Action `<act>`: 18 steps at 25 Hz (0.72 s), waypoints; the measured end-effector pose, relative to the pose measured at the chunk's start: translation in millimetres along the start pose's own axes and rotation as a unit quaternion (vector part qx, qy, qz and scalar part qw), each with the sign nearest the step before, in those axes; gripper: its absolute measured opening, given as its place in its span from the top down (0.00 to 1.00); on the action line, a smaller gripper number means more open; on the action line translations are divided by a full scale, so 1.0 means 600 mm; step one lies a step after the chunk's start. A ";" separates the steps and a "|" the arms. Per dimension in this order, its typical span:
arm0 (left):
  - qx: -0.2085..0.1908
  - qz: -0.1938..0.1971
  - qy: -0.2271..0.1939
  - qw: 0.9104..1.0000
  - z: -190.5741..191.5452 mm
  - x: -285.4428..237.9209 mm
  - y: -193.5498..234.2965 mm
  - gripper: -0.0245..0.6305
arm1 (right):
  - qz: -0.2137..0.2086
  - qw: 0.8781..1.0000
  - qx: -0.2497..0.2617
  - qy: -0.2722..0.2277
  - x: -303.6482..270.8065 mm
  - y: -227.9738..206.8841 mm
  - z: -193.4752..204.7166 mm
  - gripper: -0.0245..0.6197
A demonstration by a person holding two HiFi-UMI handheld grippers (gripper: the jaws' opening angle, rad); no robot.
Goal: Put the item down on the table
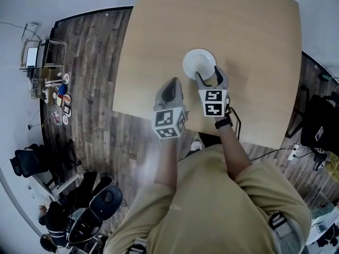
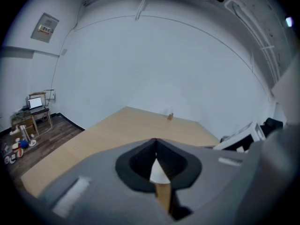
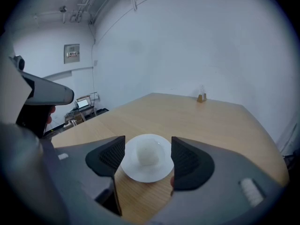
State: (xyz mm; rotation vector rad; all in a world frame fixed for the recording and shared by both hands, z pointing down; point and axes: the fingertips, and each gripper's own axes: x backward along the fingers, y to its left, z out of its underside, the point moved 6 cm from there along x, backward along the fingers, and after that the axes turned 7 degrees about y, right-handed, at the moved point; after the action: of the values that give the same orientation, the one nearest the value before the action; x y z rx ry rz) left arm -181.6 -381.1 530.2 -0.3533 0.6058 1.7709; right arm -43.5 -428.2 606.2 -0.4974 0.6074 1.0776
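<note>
One white dish (image 1: 197, 61) is lying flat on the single table (image 1: 254, 41), near its front edge. It is round with a raised lump at its centre; whether that lump is part of the dish is not showing clearly.

Two grippers are hovering over the front edge. The right gripper (image 3: 148, 146) is standing released, its two dark ribbed pads (image 3: 187, 159) spread apart on either side of the dish's near rim. The pads are hiding both sides of that rim, so contact is not showing. The left gripper (image 2: 156, 146) is hanging clenched beside it with nothing in it, and only a thin slit is showing between its jaws.

One small brown object (image 3: 201, 98) is standing at the table's far edge, too small to identify. The tabletop is showing pale wood grain and rounded corners. The floor (image 1: 90, 62) is showing dark planks.
</note>
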 end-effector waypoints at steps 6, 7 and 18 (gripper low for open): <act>-0.017 0.011 -0.045 0.999 0.010 0.082 -0.050 0.96 | 0.012 0.997 -0.006 -0.071 0.119 -0.003 0.008 0.58; -0.019 0.013 -0.052 0.998 0.006 0.098 -0.055 0.96 | 0.014 0.997 -0.005 -0.082 0.141 -0.001 0.006 0.60; -0.078 0.015 -0.135 0.988 -0.003 0.282 -0.125 0.96 | 0.055 0.979 -0.011 -0.195 0.392 0.005 0.014 0.75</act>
State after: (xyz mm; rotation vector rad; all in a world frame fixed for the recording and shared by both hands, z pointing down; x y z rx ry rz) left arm -157.5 -232.0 422.6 -0.2070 0.2821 1.8617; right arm 35.7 -267.4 453.8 -0.2625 0.2792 1.2487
